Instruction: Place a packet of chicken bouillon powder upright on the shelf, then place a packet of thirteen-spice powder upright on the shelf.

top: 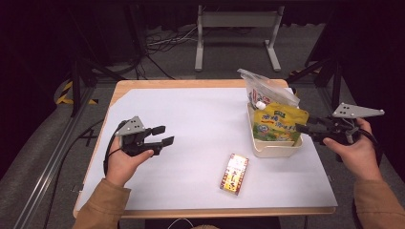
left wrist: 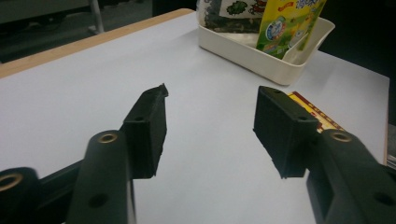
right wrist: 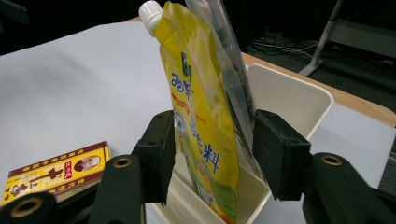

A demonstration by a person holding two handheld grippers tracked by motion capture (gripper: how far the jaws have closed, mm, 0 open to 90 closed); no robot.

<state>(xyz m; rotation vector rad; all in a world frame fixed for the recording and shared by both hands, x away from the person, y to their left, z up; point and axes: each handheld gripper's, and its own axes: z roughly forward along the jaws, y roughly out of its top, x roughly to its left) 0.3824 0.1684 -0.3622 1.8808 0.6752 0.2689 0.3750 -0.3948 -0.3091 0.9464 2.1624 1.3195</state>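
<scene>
White table cover (top: 200, 119) carries a cream bin (top: 277, 149) at right, yellow spout pouch (right wrist: 201, 116) and clear bag (top: 265, 88) upright inside. Flat red-yellow box (top: 234, 174) lies near front. Right gripper (right wrist: 212, 149) jaws straddle both packs, not clamped. Left gripper (left wrist: 210, 123) hovers wide apart, empty.

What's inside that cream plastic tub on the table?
The cream plastic tub holds a yellow spouted drink pouch standing upright, with a clear plastic bag of dark contents behind it. The pouches hide the tub's bottom.
</scene>
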